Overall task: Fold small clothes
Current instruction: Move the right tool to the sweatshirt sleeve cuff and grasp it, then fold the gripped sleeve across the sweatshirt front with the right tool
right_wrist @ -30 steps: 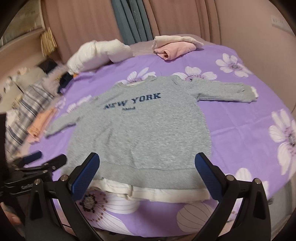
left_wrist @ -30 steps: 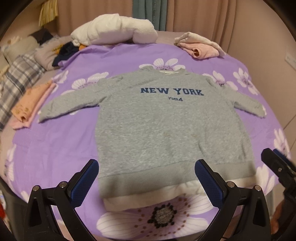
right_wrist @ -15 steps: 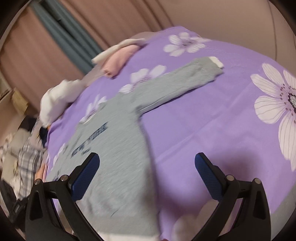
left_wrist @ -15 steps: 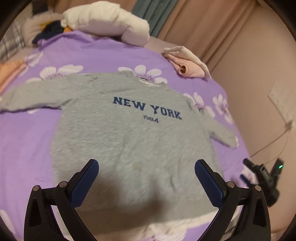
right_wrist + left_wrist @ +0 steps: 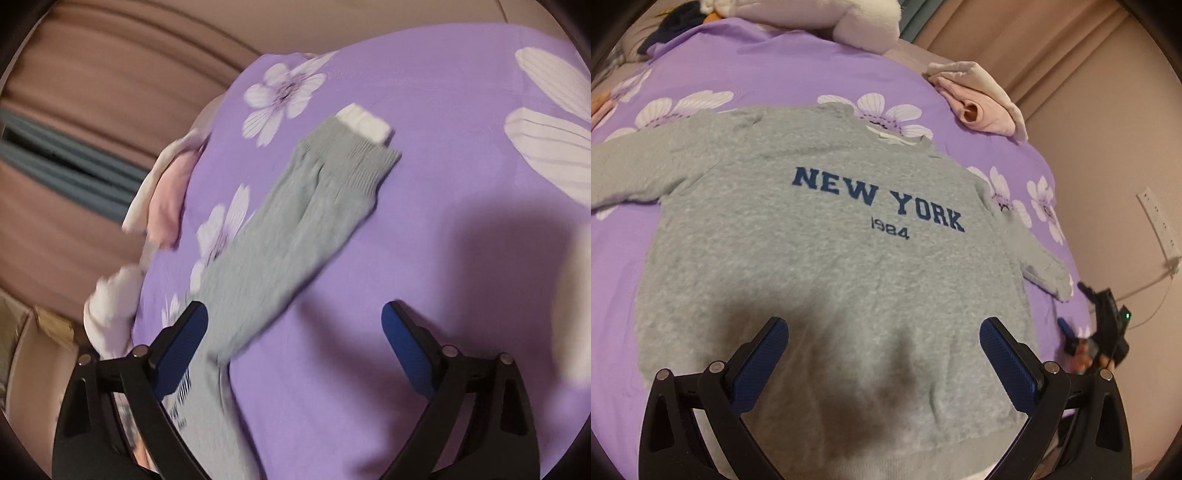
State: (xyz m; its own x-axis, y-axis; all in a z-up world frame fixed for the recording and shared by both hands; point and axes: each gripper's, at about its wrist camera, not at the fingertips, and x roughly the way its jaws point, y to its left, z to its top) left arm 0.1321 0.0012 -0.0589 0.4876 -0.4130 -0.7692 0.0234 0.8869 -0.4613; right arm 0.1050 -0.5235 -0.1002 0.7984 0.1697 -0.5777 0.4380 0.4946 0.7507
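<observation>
1 grey sweatshirt [image 5: 831,266], printed NEW YORK 1984, lies flat and face up on the purple flowered bed cover [image 5: 768,74] in the left wrist view, both sleeves spread outward. No fold shows in it. The left claw [image 5: 882,354] hangs above its lower body with jaws wide and nothing between the pads. Near the far edge sits a folded pink and white garment [image 5: 979,99], which looks like an item already done. At the right edge of this view the right claw [image 5: 1104,328] appears small beside the sleeve end.

In the right wrist view, which is blurred, the right claw [image 5: 291,347] points along the sweatshirt's right sleeve [image 5: 306,221], whose white cuff [image 5: 364,122] lies farthest away. Its jaws are closing from wide; the sleeve crosses the gap near 1 pad, unpinched.

By my reading, this garment's fold has not begun; the sleeve likely comes first.
</observation>
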